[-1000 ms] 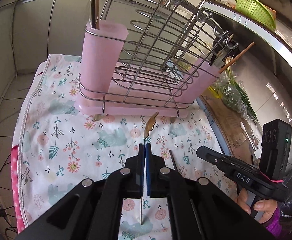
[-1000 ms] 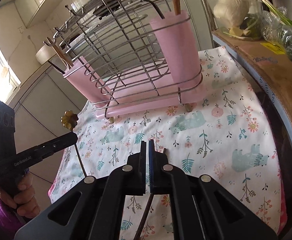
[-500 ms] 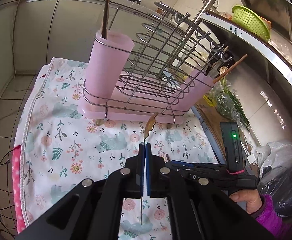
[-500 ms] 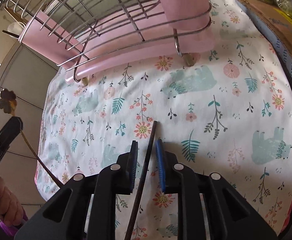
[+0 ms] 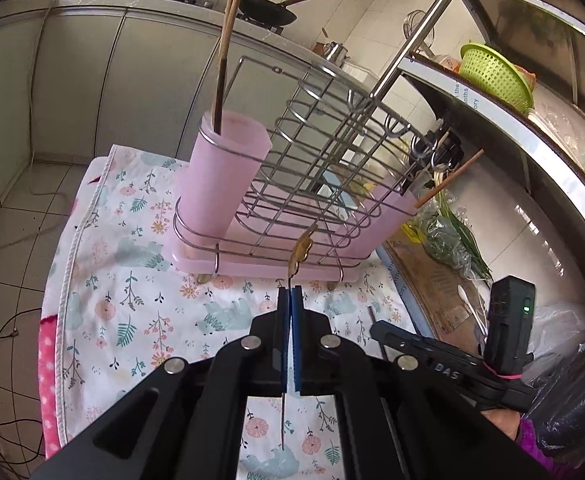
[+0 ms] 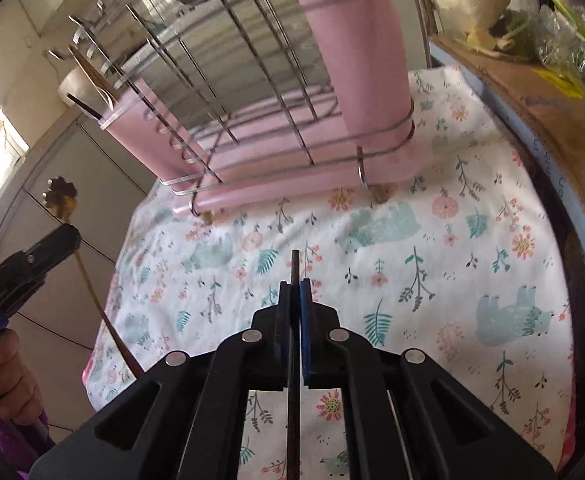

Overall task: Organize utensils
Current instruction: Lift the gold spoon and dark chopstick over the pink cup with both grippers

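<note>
My left gripper (image 5: 291, 292) is shut on a thin gold utensil with a flower-shaped head (image 5: 302, 249), held in the air in front of the wire rack (image 5: 324, 168). From the right wrist view the same gold utensil (image 6: 61, 196) sticks up out of the left gripper (image 6: 66, 236) at the far left. My right gripper (image 6: 297, 284) is closing its jaws tight on a dark chopstick (image 6: 293, 266), the pads pressing it, above the floral cloth (image 6: 432, 264). The rack's left pink cup (image 5: 228, 176) holds chopsticks (image 5: 224, 60); its right pink cup (image 5: 388, 216) holds a wooden stick (image 5: 450, 178).
The rack stands at the far side of the cloth-covered table. A cardboard sheet (image 5: 424, 276) with bagged greens (image 5: 448, 236) lies to the right, under a shelf carrying a green basket (image 5: 492, 72). Cabinets and a stove with pans (image 5: 268, 10) lie behind. Cables trail on the floor at left.
The right gripper opened over the dark chopstick lying on the cloth, dropped around it, then shut on it and came back up. The left gripper rose a little with the gold utensil.
</note>
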Motion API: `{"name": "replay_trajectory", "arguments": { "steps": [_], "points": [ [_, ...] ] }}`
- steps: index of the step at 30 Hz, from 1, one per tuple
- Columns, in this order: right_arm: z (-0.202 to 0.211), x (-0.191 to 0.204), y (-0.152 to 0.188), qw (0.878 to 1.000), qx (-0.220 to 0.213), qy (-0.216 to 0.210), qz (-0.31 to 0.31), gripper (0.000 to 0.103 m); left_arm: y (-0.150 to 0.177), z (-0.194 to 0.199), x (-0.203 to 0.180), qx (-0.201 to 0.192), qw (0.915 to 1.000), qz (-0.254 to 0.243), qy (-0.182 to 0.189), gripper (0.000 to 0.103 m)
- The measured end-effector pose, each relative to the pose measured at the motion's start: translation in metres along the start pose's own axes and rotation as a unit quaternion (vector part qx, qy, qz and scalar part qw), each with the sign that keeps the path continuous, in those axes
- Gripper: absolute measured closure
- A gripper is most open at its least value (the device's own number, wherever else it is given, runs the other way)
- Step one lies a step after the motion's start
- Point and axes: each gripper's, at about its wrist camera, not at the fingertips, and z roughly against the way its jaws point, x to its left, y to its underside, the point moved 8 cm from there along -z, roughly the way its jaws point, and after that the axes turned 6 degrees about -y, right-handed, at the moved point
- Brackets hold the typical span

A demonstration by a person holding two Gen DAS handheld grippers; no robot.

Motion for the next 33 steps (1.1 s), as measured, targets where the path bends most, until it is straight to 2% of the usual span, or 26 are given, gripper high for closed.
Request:
{"name": "replay_trajectory", "arguments": {
  "steps": [4, 7, 10, 17, 22, 25, 33],
  "points": [
    [0.048, 0.019, -0.025, 0.996, -0.082, -0.020, 0.028, 0.098, -0.018, 0.016, -0.001, -0.034, 0.9994, 0.004, 0.000, 0.102],
    [0.079, 0.026, -0.042, 0.991, -0.127, -0.029, 0.037, 0.098, -0.033, 0.027, -0.004, -0.055, 0.9985, 0.007, 0.003, 0.102],
    [0.108, 0.033, -0.062, 0.983, -0.176, -0.038, 0.044, 0.098, -0.046, 0.036, -0.008, -0.076, 0.9971, 0.003, 0.002, 0.102],
    [0.164, 0.036, -0.117, 0.954, -0.289, -0.045, 0.060, 0.098, -0.078, 0.050, -0.017, -0.121, 0.9927, -0.005, -0.003, 0.102],
    [0.174, 0.044, -0.151, 0.934, -0.343, -0.044, 0.091, 0.098, -0.106, 0.055, -0.021, -0.152, 0.9882, -0.010, -0.011, 0.102],
    [0.173, 0.049, -0.169, 0.918, -0.379, -0.030, 0.115, 0.098, -0.126, 0.058, -0.022, -0.175, 0.9840, -0.019, -0.027, 0.102],
    [0.163, 0.055, -0.208, 0.878, -0.452, 0.011, 0.158, 0.098, -0.176, 0.065, -0.019, -0.255, 0.9638, -0.033, -0.071, 0.102]
  ]
}}
